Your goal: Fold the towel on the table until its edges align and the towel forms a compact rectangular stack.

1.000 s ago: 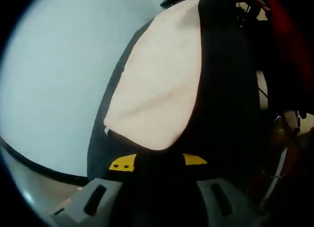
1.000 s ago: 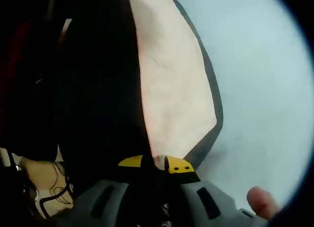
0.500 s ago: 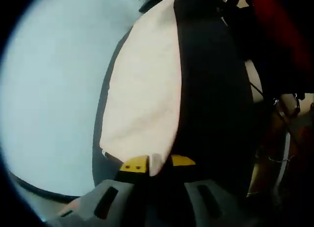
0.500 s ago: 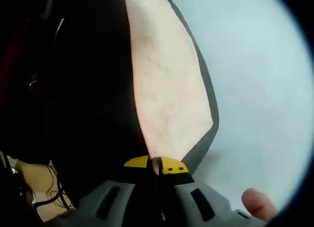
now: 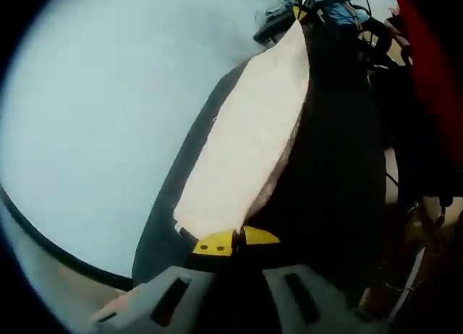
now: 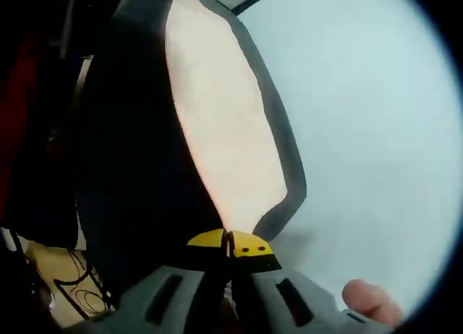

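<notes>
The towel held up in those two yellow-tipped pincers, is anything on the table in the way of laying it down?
Nothing visible is. Both the left gripper and right gripper pinch the towel, and the pale table beside it looks bare.

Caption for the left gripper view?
Left gripper shut on a corner of the pale towel, lifted over the white table.

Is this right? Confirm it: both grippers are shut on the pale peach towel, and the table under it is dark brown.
Not quite. The table is pale blue-grey, not dark brown, as the right gripper view shows. The rest stands: the left gripper and the right gripper are each shut on an edge of the pale peach towel.
</notes>
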`<state>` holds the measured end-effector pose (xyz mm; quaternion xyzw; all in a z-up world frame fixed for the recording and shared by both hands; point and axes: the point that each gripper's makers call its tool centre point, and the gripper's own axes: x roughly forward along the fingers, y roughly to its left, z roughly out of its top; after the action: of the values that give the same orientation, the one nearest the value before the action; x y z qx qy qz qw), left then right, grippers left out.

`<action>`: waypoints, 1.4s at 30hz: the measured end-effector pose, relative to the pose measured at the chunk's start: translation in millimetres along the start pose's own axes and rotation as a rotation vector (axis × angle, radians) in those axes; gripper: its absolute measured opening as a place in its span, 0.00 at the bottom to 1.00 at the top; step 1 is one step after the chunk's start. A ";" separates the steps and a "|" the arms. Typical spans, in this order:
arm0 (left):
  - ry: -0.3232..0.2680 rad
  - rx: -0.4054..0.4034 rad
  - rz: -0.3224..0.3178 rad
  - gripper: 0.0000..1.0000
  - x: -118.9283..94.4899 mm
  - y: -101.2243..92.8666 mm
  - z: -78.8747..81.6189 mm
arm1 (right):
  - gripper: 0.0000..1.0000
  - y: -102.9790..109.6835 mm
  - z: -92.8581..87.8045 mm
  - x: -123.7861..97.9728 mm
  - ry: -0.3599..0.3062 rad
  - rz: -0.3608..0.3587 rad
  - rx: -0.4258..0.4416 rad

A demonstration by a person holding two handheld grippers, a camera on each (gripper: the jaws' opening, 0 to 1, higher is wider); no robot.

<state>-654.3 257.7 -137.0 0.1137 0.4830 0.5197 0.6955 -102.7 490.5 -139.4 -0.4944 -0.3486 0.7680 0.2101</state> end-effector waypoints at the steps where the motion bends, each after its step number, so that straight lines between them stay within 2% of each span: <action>1: 0.002 0.000 -0.005 0.00 2.8 3.4 0.3 | 0.00 -5.1 1.0 2.2 0.005 0.002 -0.002; 2: 0.000 -0.005 -0.006 0.00 7.4 14.3 -6.5 | 0.00 -12.2 1.2 6.0 0.012 0.005 -0.007; 4: -0.025 0.027 0.017 0.00 15.0 32.2 -2.5 | 0.00 -24.8 0.1 14.4 0.027 0.000 0.005; 7: 0.012 -0.020 0.008 0.00 27.1 49.5 -3.9 | 0.00 -36.2 3.6 24.4 0.042 0.015 0.028; 10: 0.026 -0.029 0.005 0.00 38.6 58.5 -0.9 | 0.00 -48.6 4.3 40.4 0.049 0.026 0.035; 13: 0.072 0.045 0.012 0.00 52.2 71.5 -1.1 | 0.00 -57.8 6.1 57.9 0.043 0.053 0.059; 15: 0.084 0.047 0.017 0.00 59.8 80.2 5.2 | 0.00 -64.6 6.1 70.6 0.042 0.064 0.065; 17: 0.131 0.068 0.034 0.00 68.0 93.8 5.4 | 0.00 -70.7 6.5 81.1 0.043 0.073 0.056; 19: 0.181 0.125 0.024 0.00 76.7 99.4 3.8 | 0.00 -78.5 7.8 93.7 0.045 0.084 0.047; 22: 0.209 0.132 0.007 0.00 94.5 109.6 2.8 | 0.00 -88.6 9.2 112.2 0.055 0.096 0.039; 24: 0.242 0.147 0.011 0.00 108.6 122.0 -2.8 | 0.00 -97.4 11.3 127.6 0.061 0.096 0.022; 25: 0.280 0.174 0.021 0.00 113.8 129.6 -8.6 | 0.00 -100.2 14.1 134.0 0.060 0.095 0.019; 27: 0.285 0.173 0.010 0.00 128.3 133.4 -9.1 | 0.00 -106.7 14.9 150.4 0.063 0.100 0.025; 29: 0.294 0.163 -0.005 0.00 144.8 142.5 -16.9 | 0.00 -116.1 12.8 167.9 0.071 0.102 0.031; 33: 0.321 0.152 -0.032 0.00 166.6 143.0 -21.7 | 0.00 -122.8 13.3 200.0 0.078 0.106 0.046; 41: 0.375 0.124 -0.049 0.00 211.0 152.7 -42.5 | 0.00 -134.1 11.4 243.9 0.091 0.108 0.033; 42: 0.376 0.086 -0.060 0.00 213.8 145.6 -40.7 | 0.00 -134.5 9.8 247.9 0.099 0.114 0.039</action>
<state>-777.1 484.8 -179.9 0.0296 0.6295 0.4896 0.6027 -219.3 742.6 -188.7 -0.5465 -0.2941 0.7601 0.1926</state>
